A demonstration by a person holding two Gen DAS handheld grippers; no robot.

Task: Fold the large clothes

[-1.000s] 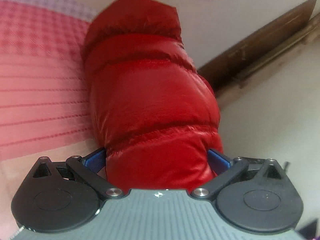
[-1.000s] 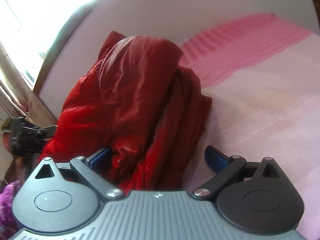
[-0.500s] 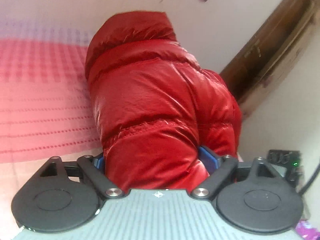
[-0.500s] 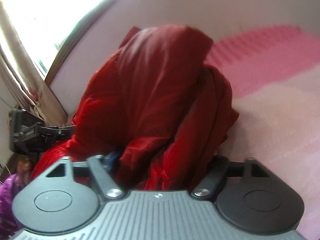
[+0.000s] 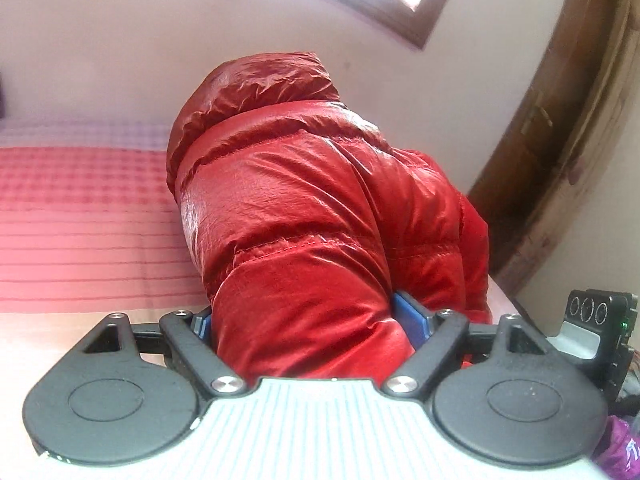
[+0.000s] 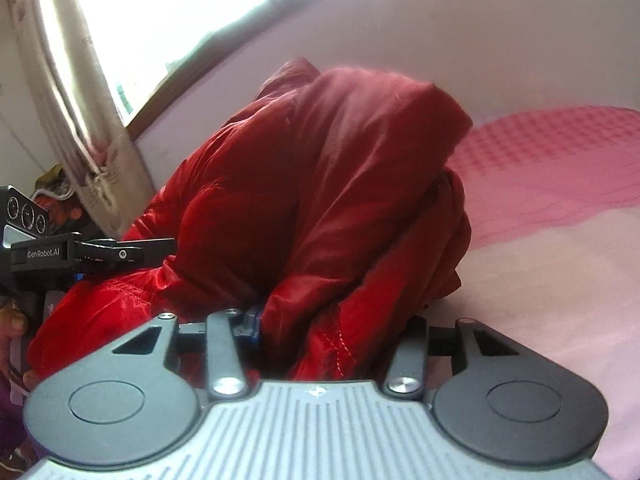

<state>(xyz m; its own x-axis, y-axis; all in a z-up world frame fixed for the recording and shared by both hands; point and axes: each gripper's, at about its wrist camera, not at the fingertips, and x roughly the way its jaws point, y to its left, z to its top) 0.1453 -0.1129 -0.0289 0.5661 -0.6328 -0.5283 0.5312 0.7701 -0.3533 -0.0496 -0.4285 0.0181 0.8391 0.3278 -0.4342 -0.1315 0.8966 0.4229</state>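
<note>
A shiny red puffer jacket point(image 5: 304, 208) is bunched up on a pink bed. My left gripper point(image 5: 310, 320) is shut on a thick quilted fold of it, the blue pads pressing both sides. In the right wrist view the jacket point(image 6: 320, 184) rises as a folded heap. My right gripper point(image 6: 336, 328) is shut on its lower edge, with fabric filling the jaws. The left gripper point(image 6: 80, 254) shows at the left of that view, buried in the jacket's far side.
The pink checked bedspread point(image 5: 80, 208) stretches left of the jacket and also shows in the right wrist view point(image 6: 560, 240). A plain wall is behind. A wooden door frame point(image 5: 560, 140) stands at the right. A window and curtain point(image 6: 72, 92) are at the left.
My right gripper has closed on the jacket's edge; it was open a second ago. Both grippers tilted up, so the jacket now stands higher against the wall.
</note>
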